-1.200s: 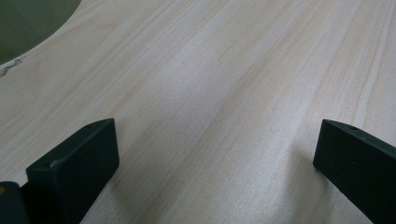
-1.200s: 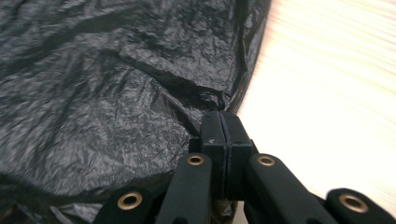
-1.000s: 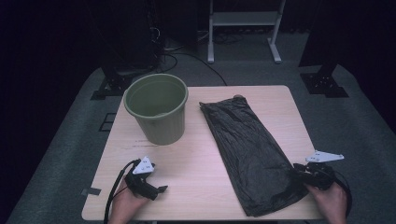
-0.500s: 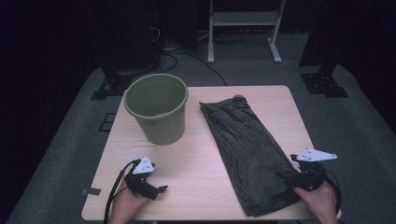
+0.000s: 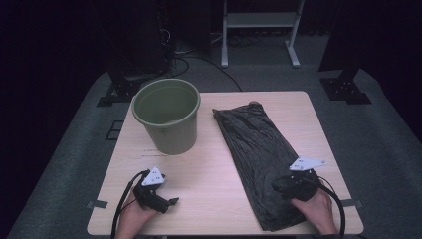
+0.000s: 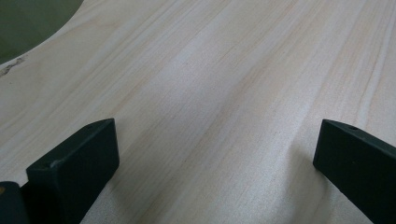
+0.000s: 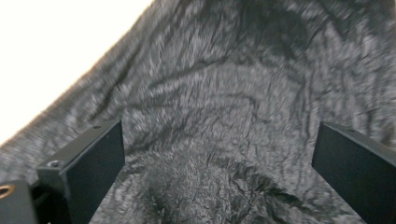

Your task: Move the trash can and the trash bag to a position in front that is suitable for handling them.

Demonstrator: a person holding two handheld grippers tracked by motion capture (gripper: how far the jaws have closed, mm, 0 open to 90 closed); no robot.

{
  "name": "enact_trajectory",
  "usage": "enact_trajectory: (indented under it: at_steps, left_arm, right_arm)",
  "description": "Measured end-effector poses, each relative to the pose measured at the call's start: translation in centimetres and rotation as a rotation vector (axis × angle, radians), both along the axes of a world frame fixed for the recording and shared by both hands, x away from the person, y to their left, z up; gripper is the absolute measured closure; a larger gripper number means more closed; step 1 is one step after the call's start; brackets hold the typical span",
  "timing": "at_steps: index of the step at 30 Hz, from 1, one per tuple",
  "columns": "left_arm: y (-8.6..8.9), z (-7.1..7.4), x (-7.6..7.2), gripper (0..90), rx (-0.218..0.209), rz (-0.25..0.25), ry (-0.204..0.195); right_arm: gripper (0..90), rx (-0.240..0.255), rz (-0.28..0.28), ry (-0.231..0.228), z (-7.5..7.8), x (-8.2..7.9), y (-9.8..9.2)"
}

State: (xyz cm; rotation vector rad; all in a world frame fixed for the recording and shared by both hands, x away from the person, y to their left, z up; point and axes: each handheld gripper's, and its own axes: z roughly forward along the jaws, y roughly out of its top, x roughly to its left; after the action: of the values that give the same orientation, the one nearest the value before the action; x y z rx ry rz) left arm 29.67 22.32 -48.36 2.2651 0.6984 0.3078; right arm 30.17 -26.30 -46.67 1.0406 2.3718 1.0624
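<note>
green bin (image 5: 167, 115): empty | right claw (image 5: 279, 185): just opened wide over black bag (image 5: 254, 144) | left claw (image 5: 169, 203): wide

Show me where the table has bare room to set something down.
Bare wood lies between the bucket and the black bag, running down to the left gripper. A narrow strip borders the bag's far-right side. The right gripper, open, crowds the bag's near end.

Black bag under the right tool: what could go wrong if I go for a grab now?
1. The black plastic bag lies flat and crinkled on the table; the right tool, whose jaws have just been opening wide, may pinch both layers or slip off the film.
2. The bag may drag towards the table's near edge.
3. Swinging it across could knock the green bucket.
</note>
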Motion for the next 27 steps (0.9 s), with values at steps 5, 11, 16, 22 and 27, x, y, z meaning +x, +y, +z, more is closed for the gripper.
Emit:
enact_trajectory:
  at_steps: [5,11,16,22,27]
  left_arm:
    - [0.0,0.0,-0.1,0.0,-0.002,0.011,0.002]
    - [0.2,0.3,-0.1,0.0,-0.013,0.016,0.028]
    - [0.4,1.1,-0.1,0.0,-0.044,0.02,0.036]
    - [1.2,2.9,-0.4,0.0,-0.103,0.029,0.045]
    - [1.9,4.2,-0.5,0.0,-0.128,0.038,0.047]
  right_arm:
    - [1.1,-0.02,0.014,0.034,-0.9,0.3,0.7]
    - [0.8,-0.036,0.035,0.05,-1.9,0.5,1.0]
    - [0.9,-0.021,0.028,0.052,-2.1,0.3,0.9]
    - [0.4,-0.022,0.027,0.052,-2.1,0.4,1.0]
    - [0.1,-0.024,0.027,0.052,-2.1,0.4,0.9]
